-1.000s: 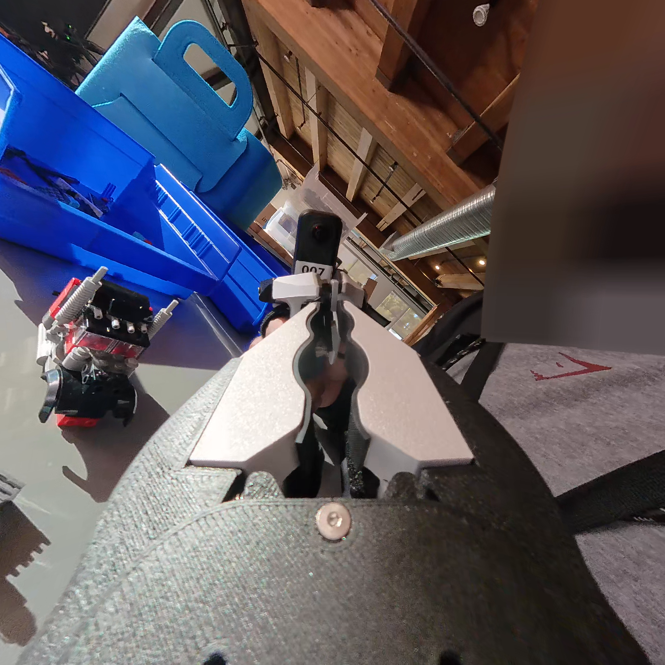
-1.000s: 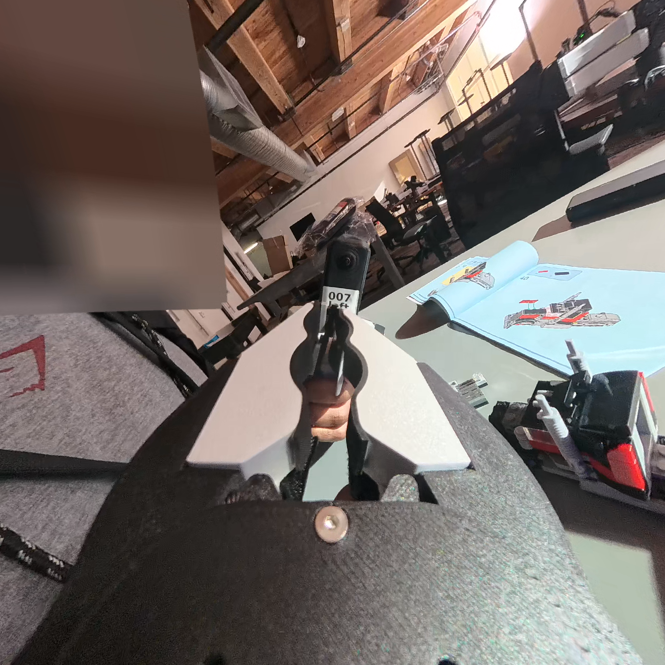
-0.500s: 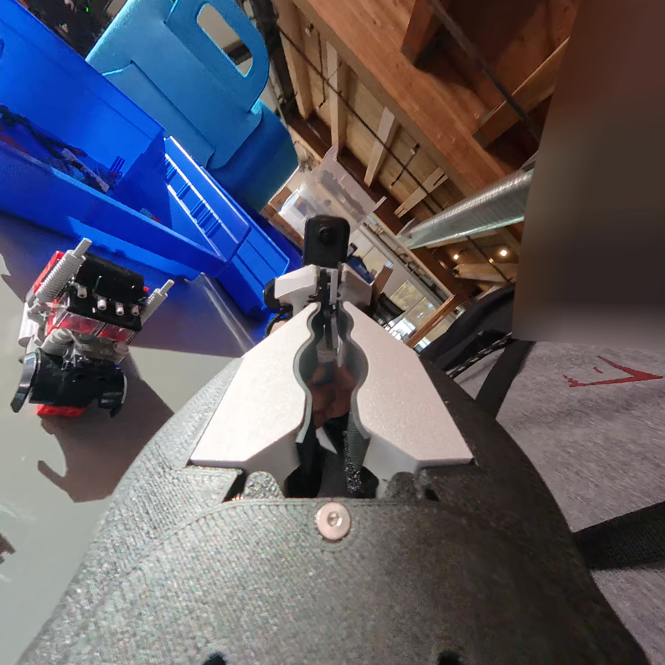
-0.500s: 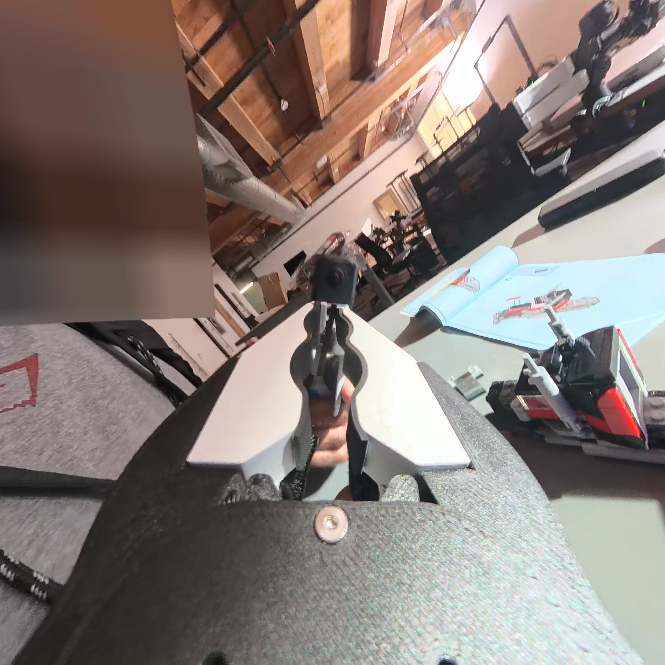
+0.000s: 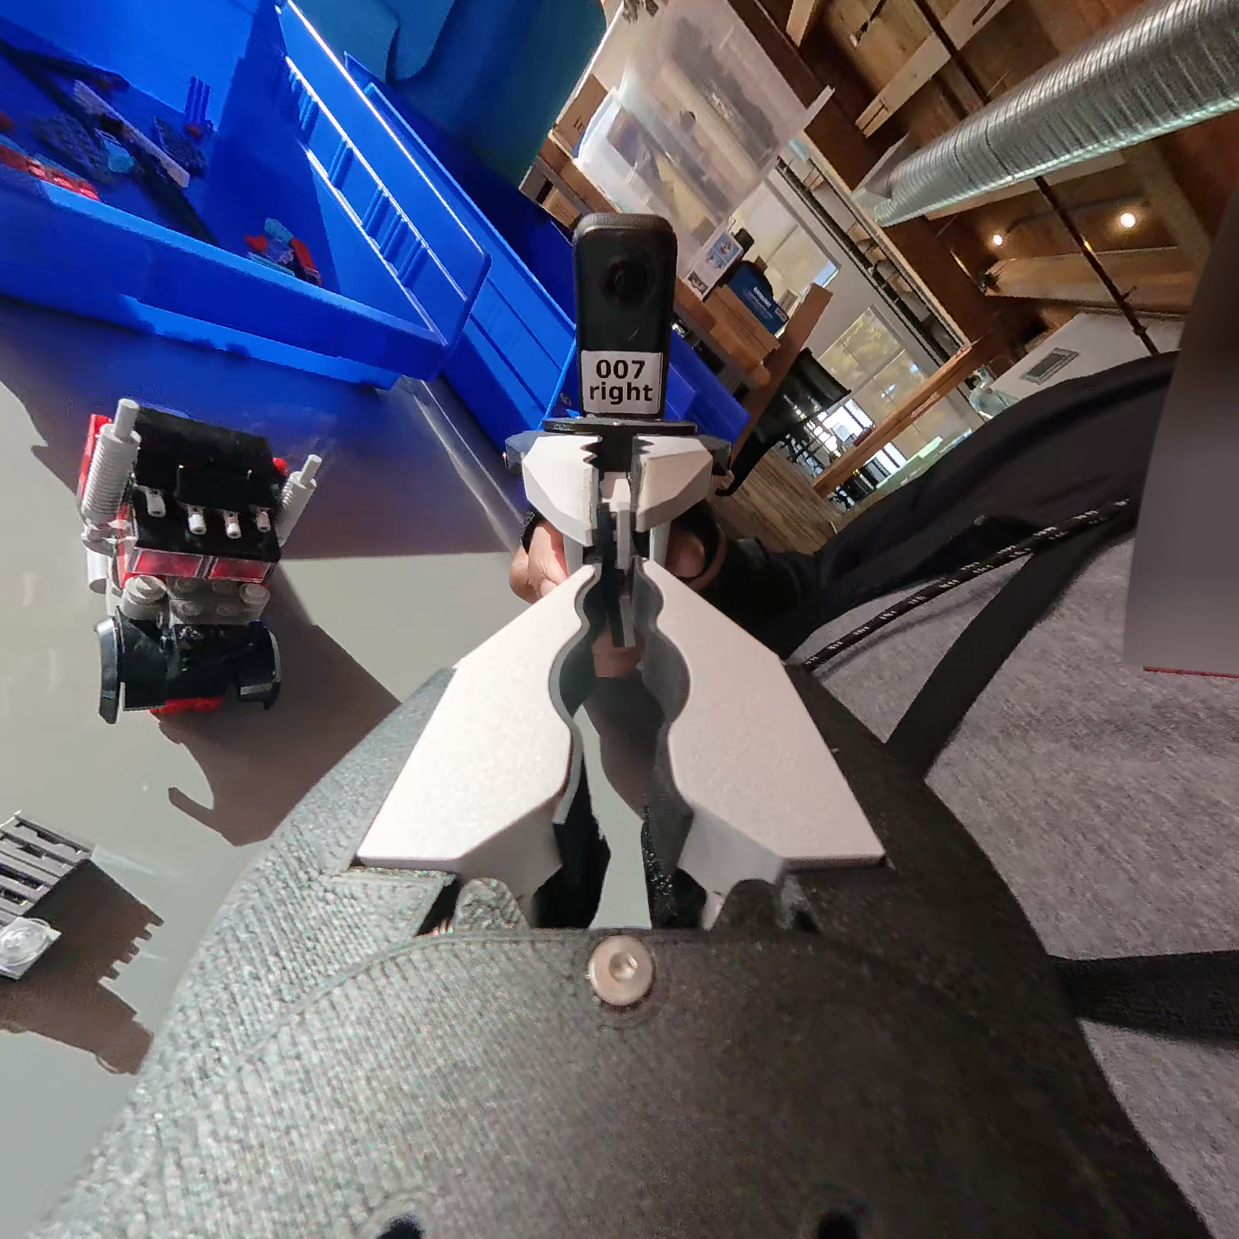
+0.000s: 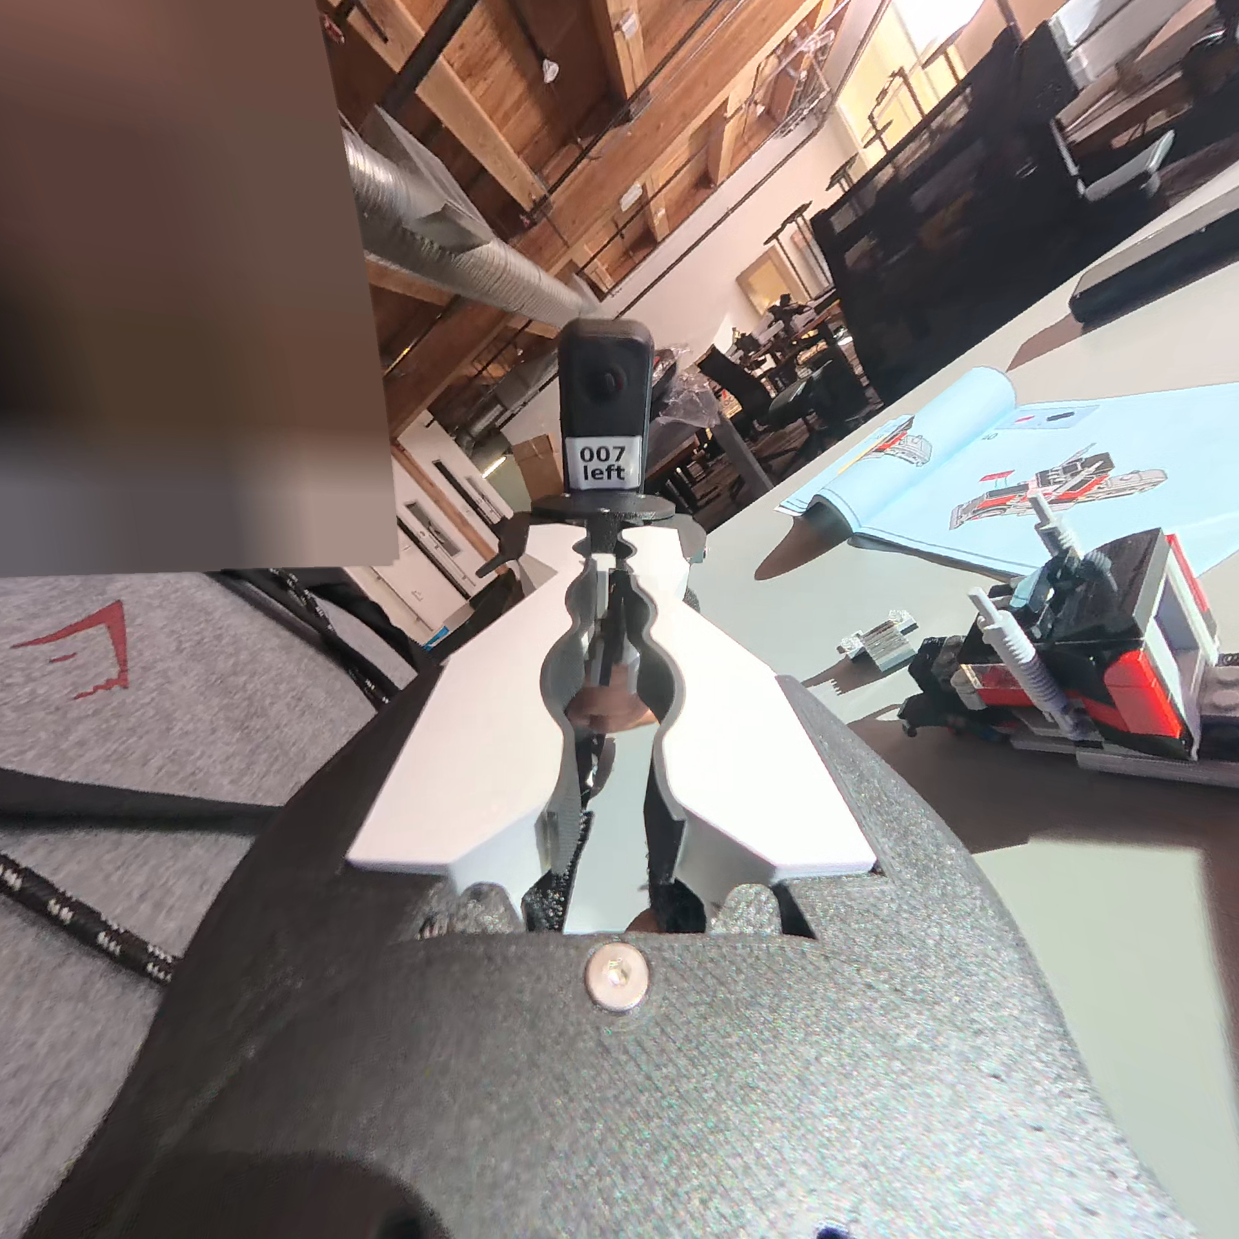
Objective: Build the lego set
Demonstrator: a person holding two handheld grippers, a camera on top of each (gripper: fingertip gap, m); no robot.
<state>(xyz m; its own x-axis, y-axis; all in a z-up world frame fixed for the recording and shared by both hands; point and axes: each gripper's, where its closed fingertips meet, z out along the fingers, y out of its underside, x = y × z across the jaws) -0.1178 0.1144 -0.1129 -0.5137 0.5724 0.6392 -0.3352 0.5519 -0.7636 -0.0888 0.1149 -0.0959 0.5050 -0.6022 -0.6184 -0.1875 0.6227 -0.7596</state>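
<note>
Over the grey table my left claw and right claw met, both narrow: a handover, I judged; next, the Lego truck.

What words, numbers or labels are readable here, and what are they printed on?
I don't repeat writing from pictures; here is where it stands.
White sticker on the black camera, left wrist view: clear print.
Second white sticker on the other black camera, right wrist view: clear print.
Open blue booklet on the table: small print, too tiny to read.
Shelf boxes in the background: labels blurred.
</note>
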